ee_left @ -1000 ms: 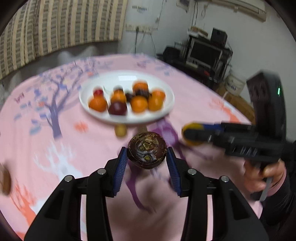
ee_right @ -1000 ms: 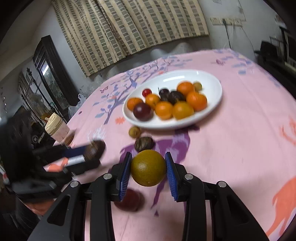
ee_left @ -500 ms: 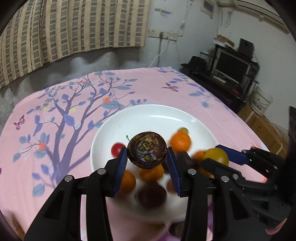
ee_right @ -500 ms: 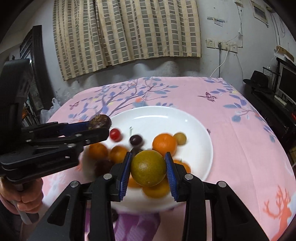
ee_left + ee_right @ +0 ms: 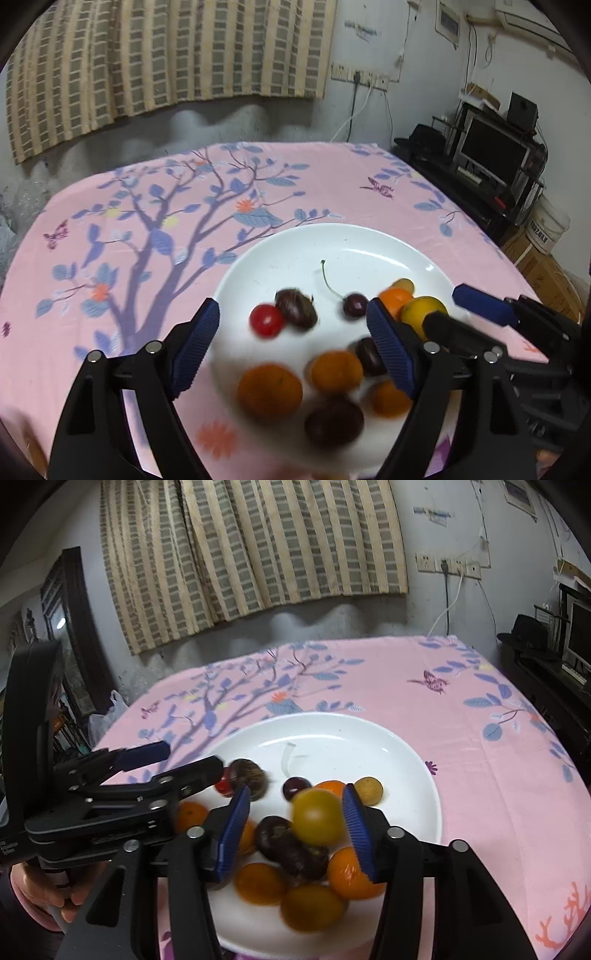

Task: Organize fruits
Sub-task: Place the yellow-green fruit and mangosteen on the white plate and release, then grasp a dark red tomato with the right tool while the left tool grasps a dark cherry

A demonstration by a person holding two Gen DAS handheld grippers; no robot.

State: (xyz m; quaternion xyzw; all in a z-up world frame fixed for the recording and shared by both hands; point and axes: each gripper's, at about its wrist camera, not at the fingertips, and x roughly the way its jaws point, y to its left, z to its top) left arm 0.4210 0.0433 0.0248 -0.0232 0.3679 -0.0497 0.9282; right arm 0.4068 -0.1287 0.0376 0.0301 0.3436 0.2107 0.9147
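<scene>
A white plate [image 5: 280,254] [image 5: 413,760] sits on the pink tablecloth and holds several fruits. My left gripper [image 5: 293,345] is open and empty above the plate. The dark brown fruit [image 5: 295,308] [image 5: 248,775] lies blurred on the plate beside a red cherry tomato [image 5: 266,320]. My right gripper [image 5: 295,821] is open; the yellow-green fruit [image 5: 318,816] [image 5: 421,312] is blurred between its jaws, touching neither pad. Oranges [image 5: 269,392] [image 5: 347,873], a dark plum [image 5: 334,424] and a stemmed cherry [image 5: 354,304] also lie on the plate.
The pink tablecloth [image 5: 147,229] with a blue tree print covers the round table. A wall with a striped curtain [image 5: 166,55] stands behind. A monitor and shelf [image 5: 495,147] stand at the right, beyond the table edge.
Both grippers have opened over the plate. The dark brown fruit left the left gripper and lies on the plate. The yellow-green fruit is loose between the right gripper's pads.
</scene>
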